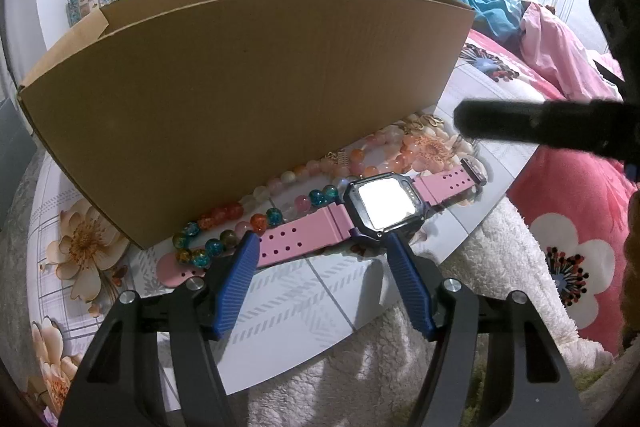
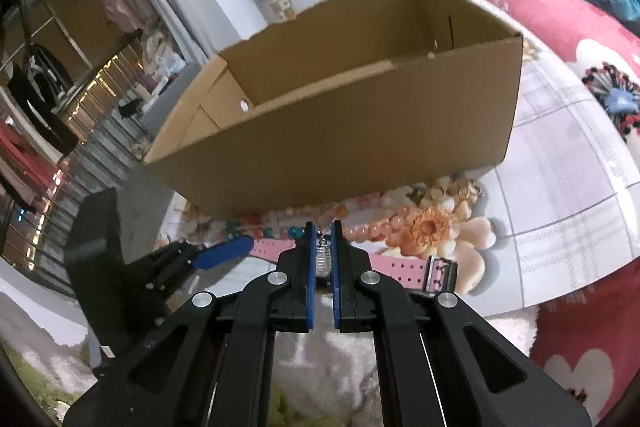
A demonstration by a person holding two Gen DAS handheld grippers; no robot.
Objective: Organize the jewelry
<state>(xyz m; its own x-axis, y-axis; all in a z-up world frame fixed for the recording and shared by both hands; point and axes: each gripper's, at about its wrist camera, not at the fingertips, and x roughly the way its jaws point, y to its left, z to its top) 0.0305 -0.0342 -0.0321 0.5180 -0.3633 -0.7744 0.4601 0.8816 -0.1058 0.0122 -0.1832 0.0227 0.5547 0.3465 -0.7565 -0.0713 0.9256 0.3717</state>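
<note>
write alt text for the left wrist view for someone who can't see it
The open left gripper straddles a pink-strapped watch lying flat on a floral tablecloth. Strings of coloured glass beads lie between the watch and a tall cardboard box just behind it. A dark part of the other gripper's rig reaches in from the right.
</note>
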